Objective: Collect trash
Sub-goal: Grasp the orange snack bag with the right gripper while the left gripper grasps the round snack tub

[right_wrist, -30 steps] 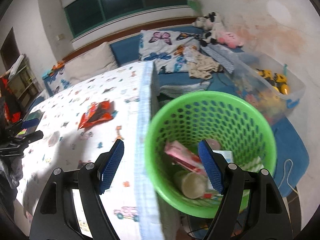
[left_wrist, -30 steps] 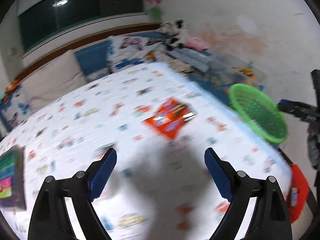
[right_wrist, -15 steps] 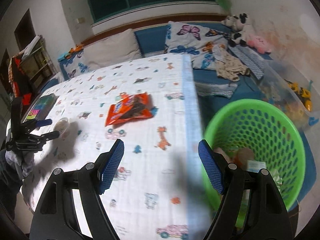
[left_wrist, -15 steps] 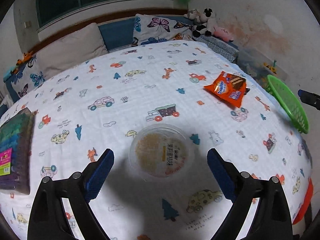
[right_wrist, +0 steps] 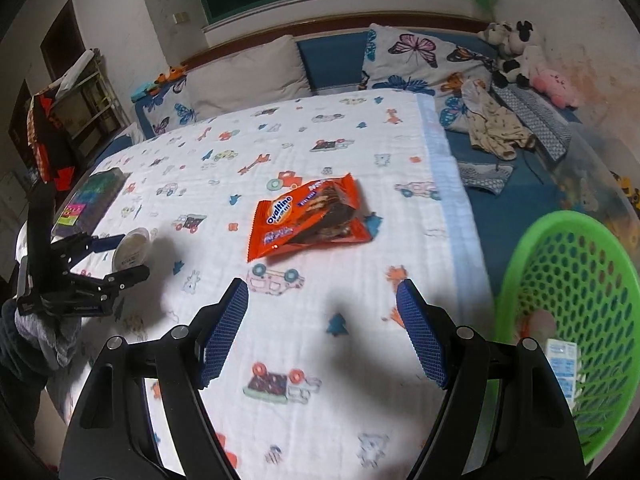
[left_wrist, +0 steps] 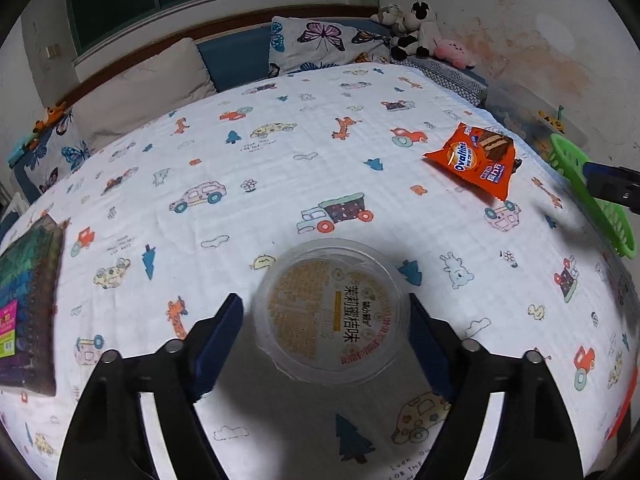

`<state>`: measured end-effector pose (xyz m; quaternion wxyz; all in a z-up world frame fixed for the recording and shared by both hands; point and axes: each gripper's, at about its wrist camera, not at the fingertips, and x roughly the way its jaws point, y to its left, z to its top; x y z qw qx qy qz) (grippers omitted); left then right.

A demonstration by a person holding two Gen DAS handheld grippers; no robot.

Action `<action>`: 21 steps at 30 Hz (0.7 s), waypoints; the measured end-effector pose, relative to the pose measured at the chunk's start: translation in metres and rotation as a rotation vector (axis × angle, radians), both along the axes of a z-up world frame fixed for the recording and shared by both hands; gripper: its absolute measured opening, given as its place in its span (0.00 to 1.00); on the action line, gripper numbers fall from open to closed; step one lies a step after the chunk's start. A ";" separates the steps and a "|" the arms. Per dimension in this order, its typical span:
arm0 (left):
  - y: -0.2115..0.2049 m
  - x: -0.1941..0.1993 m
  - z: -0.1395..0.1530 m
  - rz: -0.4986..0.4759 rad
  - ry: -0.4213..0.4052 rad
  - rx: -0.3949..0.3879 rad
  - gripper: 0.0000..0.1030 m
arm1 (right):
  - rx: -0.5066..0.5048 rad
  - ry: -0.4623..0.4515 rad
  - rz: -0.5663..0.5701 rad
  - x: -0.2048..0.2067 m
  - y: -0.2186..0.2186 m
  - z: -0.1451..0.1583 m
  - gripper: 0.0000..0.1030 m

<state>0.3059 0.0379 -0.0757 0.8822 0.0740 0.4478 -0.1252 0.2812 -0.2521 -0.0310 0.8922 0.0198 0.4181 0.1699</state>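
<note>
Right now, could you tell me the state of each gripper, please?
Left gripper: closing around the clear plastic cup, not yet gripping.
Right gripper: open, empty.

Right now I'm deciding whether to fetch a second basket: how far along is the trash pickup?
Done: several pieces already lie in the green basket. In hand: the left gripper is closing around the clear cup, not yet gripping. Left: the orange Ovaltine wrapper on the bed, ahead of the open, empty right gripper.
</note>
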 end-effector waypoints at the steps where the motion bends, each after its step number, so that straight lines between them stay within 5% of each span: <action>1: 0.001 0.000 0.000 0.004 0.003 -0.006 0.70 | 0.005 0.007 -0.002 0.004 0.003 -0.002 0.74; 21: 0.009 -0.013 0.012 -0.006 -0.022 -0.031 0.65 | 0.212 0.185 -0.136 0.075 0.009 -0.046 0.75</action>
